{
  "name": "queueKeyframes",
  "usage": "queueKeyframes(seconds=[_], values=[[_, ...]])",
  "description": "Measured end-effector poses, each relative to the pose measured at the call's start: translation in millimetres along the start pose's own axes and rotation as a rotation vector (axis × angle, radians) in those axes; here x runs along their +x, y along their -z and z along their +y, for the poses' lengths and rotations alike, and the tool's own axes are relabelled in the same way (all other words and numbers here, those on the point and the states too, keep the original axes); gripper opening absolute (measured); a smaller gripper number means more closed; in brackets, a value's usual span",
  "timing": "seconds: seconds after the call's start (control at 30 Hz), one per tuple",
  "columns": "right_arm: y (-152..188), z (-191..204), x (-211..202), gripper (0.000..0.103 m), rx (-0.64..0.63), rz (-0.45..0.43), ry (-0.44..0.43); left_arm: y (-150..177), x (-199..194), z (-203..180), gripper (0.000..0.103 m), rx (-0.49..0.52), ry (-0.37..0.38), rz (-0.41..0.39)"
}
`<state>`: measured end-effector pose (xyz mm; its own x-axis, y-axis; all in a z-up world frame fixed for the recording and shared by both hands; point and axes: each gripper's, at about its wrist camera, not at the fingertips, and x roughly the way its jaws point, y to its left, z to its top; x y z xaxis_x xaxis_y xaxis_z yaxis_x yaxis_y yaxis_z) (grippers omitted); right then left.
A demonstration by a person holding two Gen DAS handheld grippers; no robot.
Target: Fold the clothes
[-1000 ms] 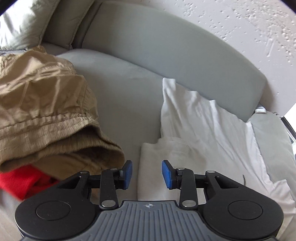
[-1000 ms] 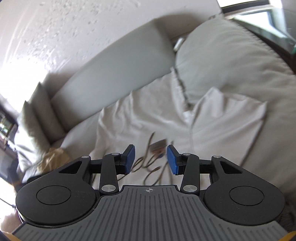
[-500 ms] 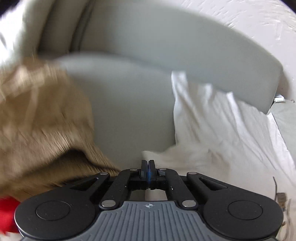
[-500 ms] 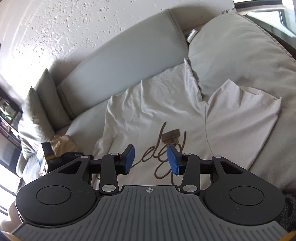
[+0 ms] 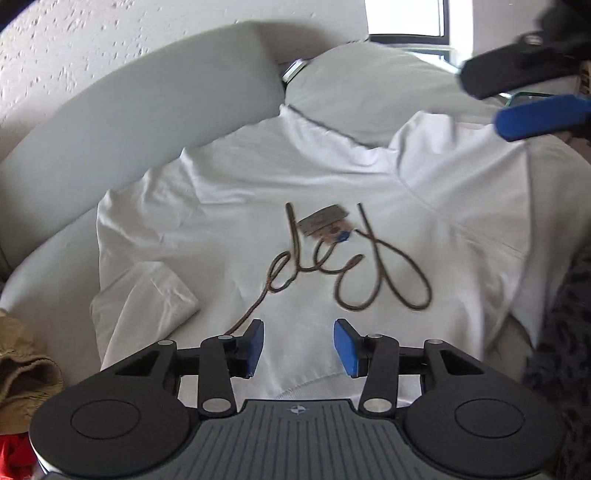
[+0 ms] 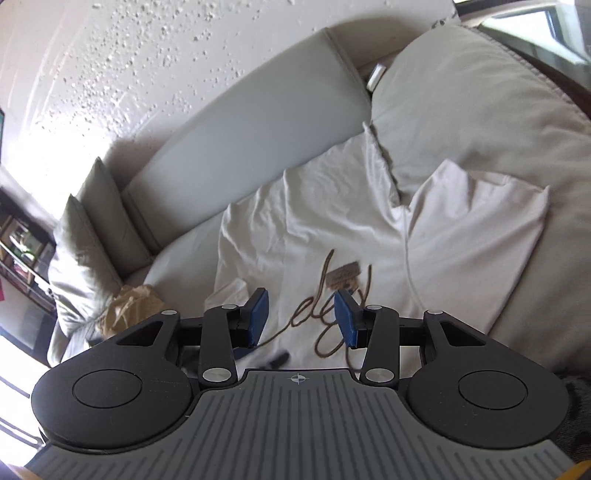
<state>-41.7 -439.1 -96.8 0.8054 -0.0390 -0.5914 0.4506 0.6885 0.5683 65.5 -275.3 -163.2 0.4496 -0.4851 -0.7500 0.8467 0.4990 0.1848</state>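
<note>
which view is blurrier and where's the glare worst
Left wrist view: blurrier, the brown cord on the white shirt is smeared, and the right gripper at top right is streaked; bright window blown out. Right wrist view: sharp on the shirt, with the worst glare washing out the textured wall at left; fisheye bends the sofa back.

Wall (image 6: 155, 62): white, rough stippled plaster, brightly lit at the left. Sofa (image 6: 251, 125): pale grey-green upholstery, long curved backrest set against the wall. Large back cushion (image 6: 480, 103): same fabric, at the right end. Two throw pillows (image 6: 85, 236): upright in the left corner of the sofa. Shelving unit (image 6: 22, 251): dark frame, far left, contents unclear. Window (image 5: 406, 18): dark frame, strong daylight.
</note>
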Motion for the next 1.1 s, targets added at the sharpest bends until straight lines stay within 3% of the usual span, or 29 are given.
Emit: queueKeyframes(seconds=[0.07,0.17,0.23,0.33,0.4,0.5,0.87,0.97,1.0,1.03,1.1], values=[[-3,-5,-6,0.046,0.015,-0.016,0.0,4,-10,11,0.045,-0.016,-0.035,-0.06],[-3,-9,-9,0.047,0.024,-0.024,-0.004,1,-9,48,0.043,-0.032,-0.167,-0.12],[-2,-10,-9,0.047,0.026,-0.02,-0.013,-1,8,58,0.038,0.117,-0.253,-0.102],[0,-12,-7,0.048,0.035,-0.008,-0.029,19,16,49,0.039,0.42,-0.285,-0.097],[2,-15,-6,0.05,0.039,-0.006,-0.032,30,21,40,0.04,0.549,-0.289,-0.09],[3,-21,-1,0.051,0.062,0.004,-0.028,32,38,37,0.041,0.631,-0.299,-0.068],[1,-34,8,0.051,0.099,0.029,-0.021,18,80,26,0.036,0.74,-0.357,0.045],[2,-34,9,0.051,0.1,0.032,-0.021,14,87,29,0.027,0.693,-0.378,0.072],[2,-33,9,0.051,0.096,0.031,-0.021,12,88,32,0.02,0.66,-0.374,0.076],[2,-33,8,0.051,0.094,0.031,-0.02,9,89,35,0.006,0.627,-0.37,0.081],[1,-31,5,0.051,0.092,0.026,-0.019,6,77,44,0.004,0.526,-0.357,0.051]])
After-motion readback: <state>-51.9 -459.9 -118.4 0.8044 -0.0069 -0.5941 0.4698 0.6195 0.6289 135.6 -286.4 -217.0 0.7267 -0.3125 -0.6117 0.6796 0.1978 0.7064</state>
